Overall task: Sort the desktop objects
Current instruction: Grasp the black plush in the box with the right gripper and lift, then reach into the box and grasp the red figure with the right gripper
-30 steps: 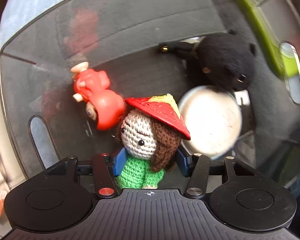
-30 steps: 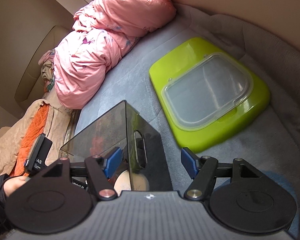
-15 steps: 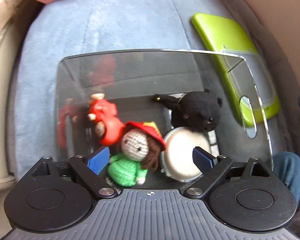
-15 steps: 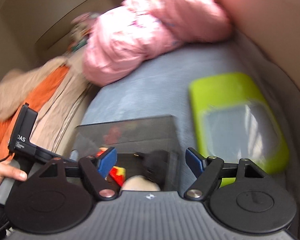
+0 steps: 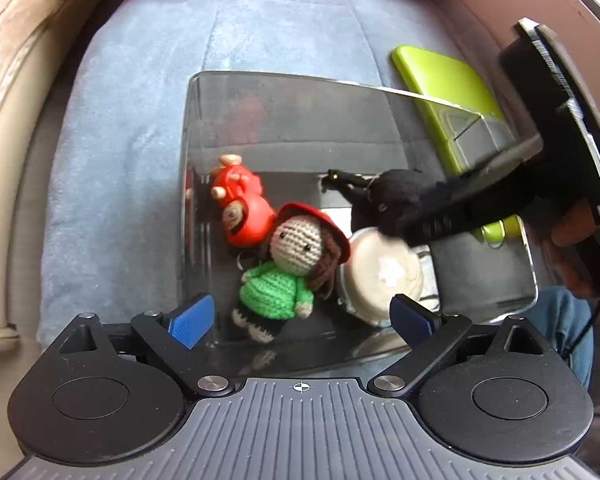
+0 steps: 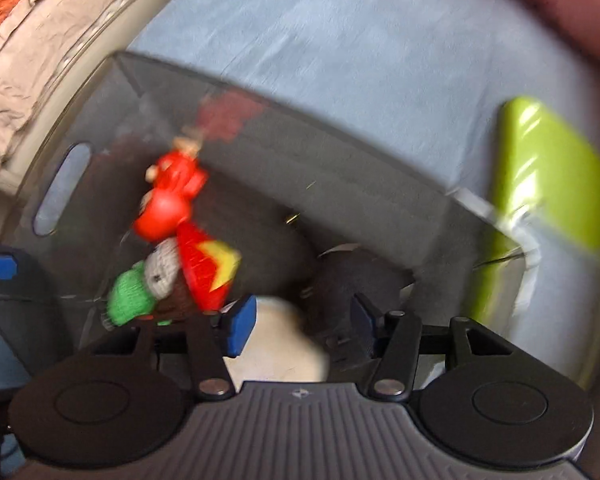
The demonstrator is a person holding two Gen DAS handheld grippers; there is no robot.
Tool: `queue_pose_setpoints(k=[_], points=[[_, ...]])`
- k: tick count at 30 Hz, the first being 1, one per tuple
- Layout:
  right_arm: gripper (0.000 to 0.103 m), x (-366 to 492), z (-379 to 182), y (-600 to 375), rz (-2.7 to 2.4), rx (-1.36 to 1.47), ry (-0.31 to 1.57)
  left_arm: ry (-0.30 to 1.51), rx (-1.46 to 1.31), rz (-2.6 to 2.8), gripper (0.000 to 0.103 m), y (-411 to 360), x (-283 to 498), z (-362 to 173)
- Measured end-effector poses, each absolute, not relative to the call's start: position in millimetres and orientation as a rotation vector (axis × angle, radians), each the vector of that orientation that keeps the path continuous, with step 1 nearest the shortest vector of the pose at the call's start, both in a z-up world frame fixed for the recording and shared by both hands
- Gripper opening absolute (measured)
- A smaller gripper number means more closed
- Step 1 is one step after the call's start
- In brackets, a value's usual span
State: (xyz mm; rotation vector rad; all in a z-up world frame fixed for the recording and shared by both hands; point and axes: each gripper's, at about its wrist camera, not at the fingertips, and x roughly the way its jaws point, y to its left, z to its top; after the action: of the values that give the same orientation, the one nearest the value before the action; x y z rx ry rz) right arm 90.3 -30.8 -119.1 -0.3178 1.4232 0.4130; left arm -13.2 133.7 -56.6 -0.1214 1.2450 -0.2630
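Since a second ago the left tool point(image 5: 300, 316) has let go of the crochet doll point(image 5: 288, 264) and backed off, fingers spread; the doll lies in the clear bin point(image 5: 480, 300) beside the red figure point(image 5: 240, 208), round tin point(image 5: 384, 272) and black plush point(image 5: 396, 200). Blurred, the right view shows the right tool point(image 6: 300, 320) dipping in, parted, gripping nothing. Sorting looks nearly finished; the green lid point(image 6: 548, 184) remains off.

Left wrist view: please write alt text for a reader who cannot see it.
A crocheted doll in a green sweater lies in a clear box beside a red figure, while the right gripper reaches onto a black plush. The left gripper hovers open.
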Motion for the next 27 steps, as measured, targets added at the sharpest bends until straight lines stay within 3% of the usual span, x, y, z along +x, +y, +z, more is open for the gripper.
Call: queue_pose_setpoints(k=[1, 4, 9, 11, 13, 14, 16, 21, 23, 27], points=[[0.062, 89.5, -125.4, -30.2, 0.429, -0.296, 1.486, 1.239, -0.119, -0.272, 0.098, 132.6, -14.6, -55.3], [0.064, 79.8, -142.6, -28.5, 0.418, -0.304, 1.594, 1.222, -0.112, -0.299, 0.098, 129.0, -18.9, -51.6], [0.058, 59.8, -127.5, -15.6, 0.347, -0.526, 1.328, 1.196, -0.084, -0.334, 0.099, 119.7, -23.1, -44.1], [0.062, 60.4, -118.6, -11.8, 0.337, -0.555, 1.246, 1.195, -0.090, -0.339, 0.099, 119.3, -22.0, -44.0], [0.076, 67.3, -124.4, -5.1, 0.311, -0.659, 1.231, 1.198, -0.101, -0.342, 0.099, 119.9, -20.9, -45.3], [0.073, 72.1, -131.2, -1.8, 0.297, -0.719, 1.244, 1.201, -0.107, -0.343, 0.099, 120.4, -20.5, -45.9], [0.059, 82.1, -145.3, -2.2, 0.283, -0.752, 1.304, 1.201, -0.114, -0.346, 0.099, 123.3, -22.1, -46.6], [0.056, 95.1, -163.8, -15.2, 0.304, -0.730, 1.460, 1.194, -0.178, -0.316, 0.099, 142.9, -23.9, -47.1], [0.048, 93.3, -155.2, -18.5, 0.356, -0.740, 1.440, 1.195, -0.218, -0.316, 0.100, 150.4, -24.1, -48.4], [0.046, 81.6, -115.6, -20.7, 0.539, -0.734, 1.288, 1.197, -0.244, -0.311, 0.100, 153.2, -20.6, -51.6]])
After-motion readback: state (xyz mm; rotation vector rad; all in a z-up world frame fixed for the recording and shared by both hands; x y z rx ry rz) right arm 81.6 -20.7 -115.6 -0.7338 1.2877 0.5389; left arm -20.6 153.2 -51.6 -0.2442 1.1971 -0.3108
